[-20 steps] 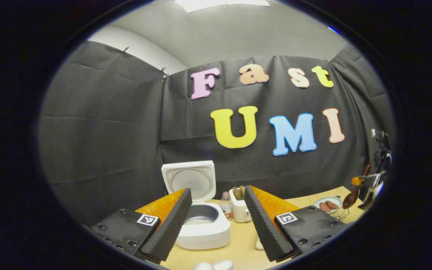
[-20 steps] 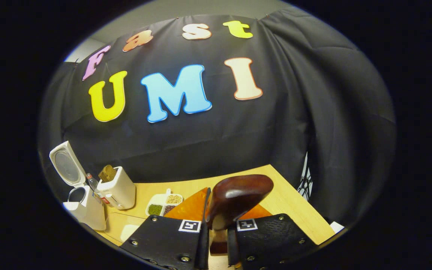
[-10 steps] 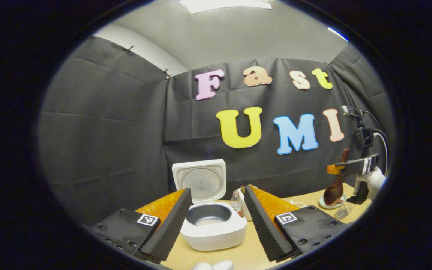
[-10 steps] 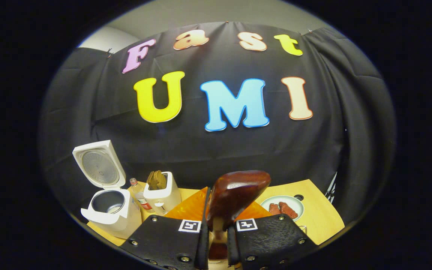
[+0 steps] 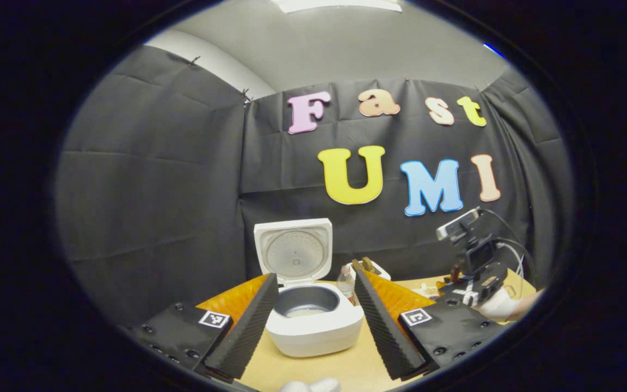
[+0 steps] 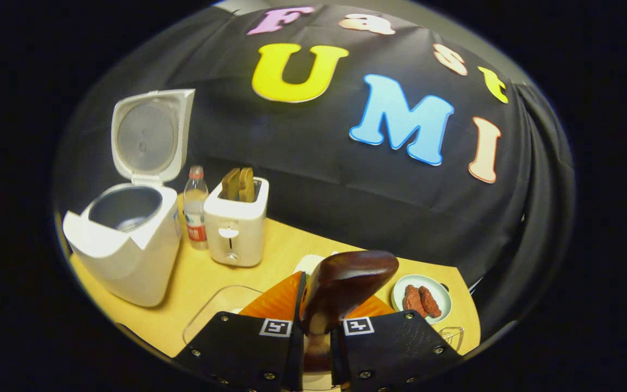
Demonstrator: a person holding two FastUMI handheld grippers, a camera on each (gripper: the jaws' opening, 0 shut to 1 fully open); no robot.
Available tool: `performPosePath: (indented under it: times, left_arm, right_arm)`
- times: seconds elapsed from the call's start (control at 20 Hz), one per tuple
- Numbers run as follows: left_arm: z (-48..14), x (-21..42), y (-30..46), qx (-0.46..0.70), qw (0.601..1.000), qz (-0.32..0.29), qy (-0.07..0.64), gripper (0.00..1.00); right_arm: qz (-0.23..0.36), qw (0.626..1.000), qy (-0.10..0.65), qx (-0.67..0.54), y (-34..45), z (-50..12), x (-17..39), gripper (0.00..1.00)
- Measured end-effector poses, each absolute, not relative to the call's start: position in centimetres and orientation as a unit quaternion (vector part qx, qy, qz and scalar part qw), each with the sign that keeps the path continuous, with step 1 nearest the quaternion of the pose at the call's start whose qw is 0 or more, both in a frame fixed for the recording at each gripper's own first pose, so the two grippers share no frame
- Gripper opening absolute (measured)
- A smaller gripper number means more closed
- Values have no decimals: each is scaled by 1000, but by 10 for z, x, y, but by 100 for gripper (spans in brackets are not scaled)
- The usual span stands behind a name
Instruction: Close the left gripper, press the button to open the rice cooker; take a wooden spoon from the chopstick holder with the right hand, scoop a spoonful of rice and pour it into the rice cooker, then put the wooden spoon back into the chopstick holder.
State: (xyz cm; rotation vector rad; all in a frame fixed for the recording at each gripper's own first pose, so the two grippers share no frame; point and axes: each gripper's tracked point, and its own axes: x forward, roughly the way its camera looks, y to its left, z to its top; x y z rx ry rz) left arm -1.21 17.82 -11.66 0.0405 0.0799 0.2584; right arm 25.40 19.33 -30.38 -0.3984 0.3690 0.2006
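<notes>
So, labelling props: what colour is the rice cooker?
White, with a grey inner pot; the rice cooker shows best in the right gripper view.

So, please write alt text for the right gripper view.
The right gripper holds a wooden spoon above a table. At left stand an open rice cooker, a bottle and a white holder.

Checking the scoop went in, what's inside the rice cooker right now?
The rice cooker stands open; a pale patch lies on its grey pot bottom. Its near wall hides the rest.
</notes>
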Motion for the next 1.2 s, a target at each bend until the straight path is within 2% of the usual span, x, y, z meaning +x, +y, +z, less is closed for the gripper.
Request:
performPosePath:
  times: [0.05, 0.15, 0.2, 0.25, 0.3, 0.35, 0.4, 0.5, 0.6, 0.9, 0.95, 1.0, 1.2]
  left_arm:
    - [-118, -12, 180, 25, 990, 130, 42, 96]
    - [-120, -11, 180, 32, 990, 130, 43, 100]
    - [-122, -11, 181, 35, 990, 131, 43, 100]
    - [-123, -11, 181, 38, 990, 131, 45, 98]
    - [-125, -11, 182, 41, 989, 131, 47, 96]
    - [-126, -9, 182, 43, 989, 131, 49, 100]
    - [-128, -11, 183, 44, 989, 131, 51, 99]
    - [-132, -8, 184, 39, 989, 129, 56, 96]
    - [-133, -6, 188, 38, 989, 130, 59, 100]
    - [-137, -5, 196, 36, 988, 131, 67, 100]
    - [-137, -5, 198, 35, 988, 132, 68, 96]
    - [-138, -5, 199, 34, 988, 133, 70, 100]
    - [-137, -3, 204, 32, 988, 135, 70, 100]
  right_arm:
    - [100, 950, 191, -224, 194, -318, 255, 20]
    - [109, 938, 208, -256, 193, -342, 252, 20]
    - [111, 935, 217, -258, 193, -351, 251, 16]
    - [111, 934, 218, -262, 194, -356, 251, 20]
    - [110, 932, 221, -265, 195, -359, 251, 20]
    - [115, 932, 227, -259, 200, -364, 249, 17]
    - [118, 933, 229, -251, 204, -365, 246, 20]
    - [120, 936, 238, -231, 210, -369, 244, 20]
    - [124, 942, 253, -180, 217, -373, 241, 21]
    - [120, 950, 289, -16, 229, -371, 237, 20]
    - [118, 947, 297, 18, 231, -372, 237, 21]
    - [117, 944, 305, 49, 231, -372, 237, 21]
    - [119, 926, 320, 164, 232, -369, 233, 21]
